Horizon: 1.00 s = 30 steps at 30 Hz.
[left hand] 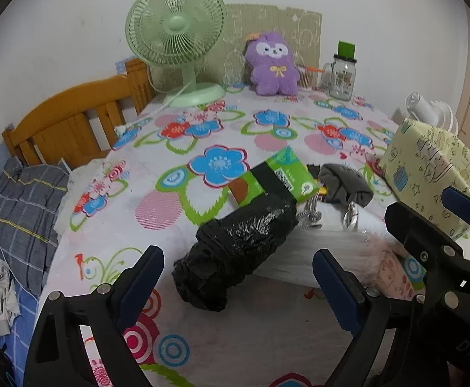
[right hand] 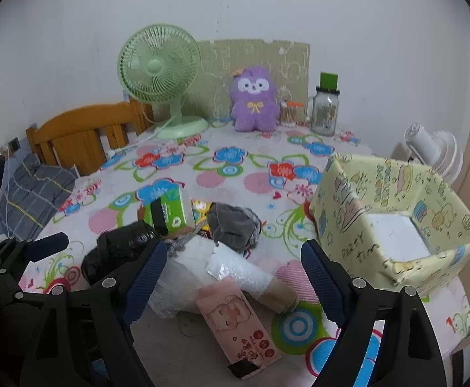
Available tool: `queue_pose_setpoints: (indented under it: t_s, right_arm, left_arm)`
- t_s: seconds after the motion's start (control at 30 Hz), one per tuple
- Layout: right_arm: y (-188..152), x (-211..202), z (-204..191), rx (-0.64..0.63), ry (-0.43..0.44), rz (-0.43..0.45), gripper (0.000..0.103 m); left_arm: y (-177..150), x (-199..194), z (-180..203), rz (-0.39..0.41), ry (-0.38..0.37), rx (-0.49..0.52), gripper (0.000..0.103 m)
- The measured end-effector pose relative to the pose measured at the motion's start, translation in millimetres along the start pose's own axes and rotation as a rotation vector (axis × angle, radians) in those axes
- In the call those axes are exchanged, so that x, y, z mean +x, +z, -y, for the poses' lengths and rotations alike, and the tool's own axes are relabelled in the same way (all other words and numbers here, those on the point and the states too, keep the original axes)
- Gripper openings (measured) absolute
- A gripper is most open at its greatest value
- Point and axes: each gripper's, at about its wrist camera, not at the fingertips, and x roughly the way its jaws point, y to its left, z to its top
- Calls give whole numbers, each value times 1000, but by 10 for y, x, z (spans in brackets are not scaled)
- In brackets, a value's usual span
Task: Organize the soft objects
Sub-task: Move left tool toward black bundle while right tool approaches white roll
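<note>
In the left wrist view, the left gripper [left hand: 238, 277] hung with jaws spread around a black plastic-wrapped bundle [left hand: 235, 245] at frame centre; it looked light and crinkly, best pinched mid-length. In the right wrist view, the right gripper [right hand: 235, 277] stood with jaws spread above a soft white plastic-wrapped roll [right hand: 215, 274], lower centre, probably slippery.

Both wrist views face the table [left hand: 267, 338] obliquely, close, side by side.
</note>
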Motion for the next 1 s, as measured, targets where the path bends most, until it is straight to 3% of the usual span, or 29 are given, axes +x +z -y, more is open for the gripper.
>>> queue_pose_setpoints:
  t_s: [0.7, 0.83, 0.9, 0.93, 1.0]
  right_arm:
    - [-92, 654, 183, 83, -5, -169, 83]
    - [-104, 765, 216, 118, 11, -203, 75]
    - [-121, 817, 235, 141, 25, -221, 64]
    - [-128, 833, 248, 152, 30, -229, 64]
    - [-163, 888, 205, 114, 12, -252, 59]
  left_arm:
    - [48, 429, -84, -68, 13, -1, 90]
    - [50, 430, -49, -68, -19, 5, 77]
    - [57, 419, -37, -67, -43, -3, 69]
    - [67, 432, -57, -82, -75, -29, 59]
    - [93, 490, -127, -119, -134, -111, 58]
